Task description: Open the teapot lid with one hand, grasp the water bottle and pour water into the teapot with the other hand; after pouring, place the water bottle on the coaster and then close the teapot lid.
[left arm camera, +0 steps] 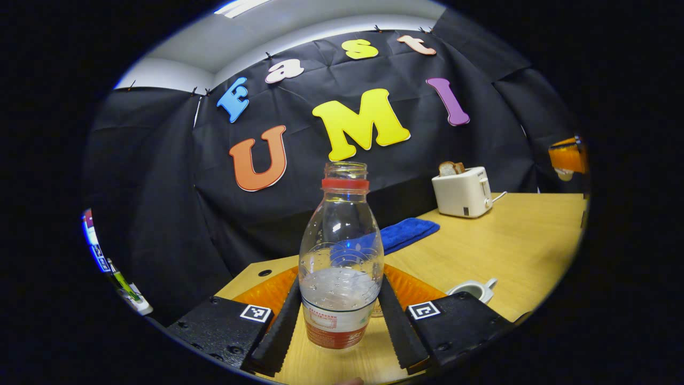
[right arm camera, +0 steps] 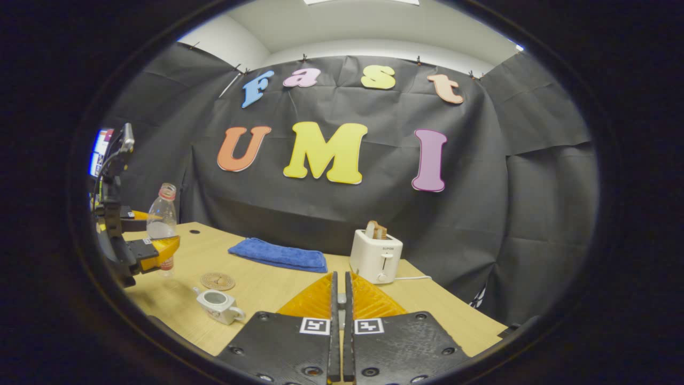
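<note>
Clear water bottle (left arm camera: 341,267), uncapped, gripped by our left gripper (left arm camera: 340,321); lidless teapot (left arm camera: 473,290) at four o'clock. Our right gripper (right arm camera: 340,305) is closed, empty.

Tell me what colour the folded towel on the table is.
Blue; the towel shows best in the right gripper view.

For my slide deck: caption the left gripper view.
Left gripper closes around an uncapped water bottle on the table, teapot open nearby.

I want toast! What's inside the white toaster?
Brown toast pokes out of the top of the toaster. Its lower part is hidden inside the slots, so how far down it goes can't be seen.
</note>
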Motion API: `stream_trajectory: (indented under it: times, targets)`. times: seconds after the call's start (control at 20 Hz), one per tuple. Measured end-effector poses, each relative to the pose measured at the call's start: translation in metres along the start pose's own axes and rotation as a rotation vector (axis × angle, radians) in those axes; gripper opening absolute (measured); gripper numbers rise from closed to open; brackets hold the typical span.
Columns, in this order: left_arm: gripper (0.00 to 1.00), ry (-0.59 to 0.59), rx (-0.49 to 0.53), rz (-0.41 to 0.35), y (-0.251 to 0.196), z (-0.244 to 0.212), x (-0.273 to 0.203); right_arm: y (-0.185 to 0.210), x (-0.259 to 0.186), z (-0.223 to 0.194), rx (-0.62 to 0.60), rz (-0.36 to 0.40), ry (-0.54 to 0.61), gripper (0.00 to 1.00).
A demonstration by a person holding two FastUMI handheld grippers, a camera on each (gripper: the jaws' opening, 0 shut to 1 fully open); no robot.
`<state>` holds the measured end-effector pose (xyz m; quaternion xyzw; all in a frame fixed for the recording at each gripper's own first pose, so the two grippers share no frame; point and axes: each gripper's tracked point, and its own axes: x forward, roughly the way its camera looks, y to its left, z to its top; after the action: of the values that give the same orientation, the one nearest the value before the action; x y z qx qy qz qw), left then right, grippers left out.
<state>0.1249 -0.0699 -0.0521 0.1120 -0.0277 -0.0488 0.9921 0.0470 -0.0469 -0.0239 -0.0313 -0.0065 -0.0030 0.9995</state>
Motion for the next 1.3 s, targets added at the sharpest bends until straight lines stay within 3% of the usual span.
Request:
stream_trajectory:
  times: [0.2, 0.6, 0.85, 1.3]
  targets:
    - [0.78, -0.074, -0.118, -0.015, -0.011, 0.026, 0.025, 0.004, 0.001, -0.001, 0.006, 0.01, 0.005, 0.02]
    - [0.8, -0.034, -0.365, -0.065, -0.03, 0.012, 0.084, -0.008, 0.002, 0.002, 0.025, 0.0, 0.003, 0.02]
    - [0.81, 0.051, -0.325, -0.049, -0.03, -0.017, 0.104, -0.014, 0.005, -0.003, 0.036, -0.012, 0.015, 0.02]
    - [0.79, -0.025, -0.349, -0.085, -0.027, -0.007, 0.097, -0.008, 0.009, -0.009, 0.027, -0.003, 0.031, 0.02]
